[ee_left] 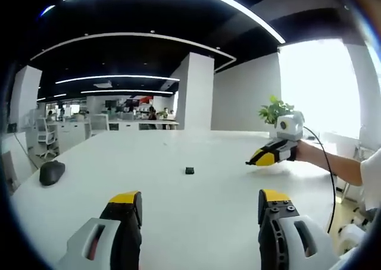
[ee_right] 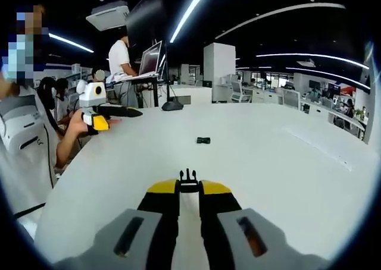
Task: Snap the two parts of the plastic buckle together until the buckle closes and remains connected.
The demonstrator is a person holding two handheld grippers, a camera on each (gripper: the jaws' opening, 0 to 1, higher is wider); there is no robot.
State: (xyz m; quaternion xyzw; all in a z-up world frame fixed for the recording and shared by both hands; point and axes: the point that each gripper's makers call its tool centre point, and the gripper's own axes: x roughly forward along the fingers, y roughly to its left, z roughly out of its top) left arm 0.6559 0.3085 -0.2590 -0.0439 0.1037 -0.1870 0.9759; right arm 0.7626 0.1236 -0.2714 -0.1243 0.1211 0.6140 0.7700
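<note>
A: Entry, buckle trial. Right gripper (ee_right: 189, 188) had its jaws nearly together, pinching the pronged buckle piece (ee_right: 188, 177) at the tips; prongs pointed away toward 12 o'clock in the right gripper view.

B: And the mate?

A: The second buckle piece (ee_right: 203, 140) lay loose on the white table (ee_right: 286, 175), ahead of the held piece at roughly 1 o'clock, well apart from it. In the left gripper view the same small dark piece (ee_left: 189, 170) sat at 12 o'clock from the left gripper (ee_left: 201, 206), also well apart.

B: Left gripper state?

A: Jaws stood wide apart, nothing between them. It hovered over bare table.

B: Other items?

A: A computer mouse (ee_left: 52, 172) at 9 o'clock in the left gripper view, and a potted plant (ee_left: 274, 110) at 2 o'clock behind the right gripper (ee_left: 269, 157) as it appeared there. People worked at desks in the background.

B: Risks noted?

A: Several, as judgement only. The loose piece was small and light; a jaw closing off-centre would likely flick it across the smooth table. The held piece was gripped only near its rear edge, so the push of mating could pivot it in the jaws. If the prongs met the socket skewed, they might jam or seat on one side and look joined without latching.

B: Orientation of the socket?

A: Too small to tell.
</note>
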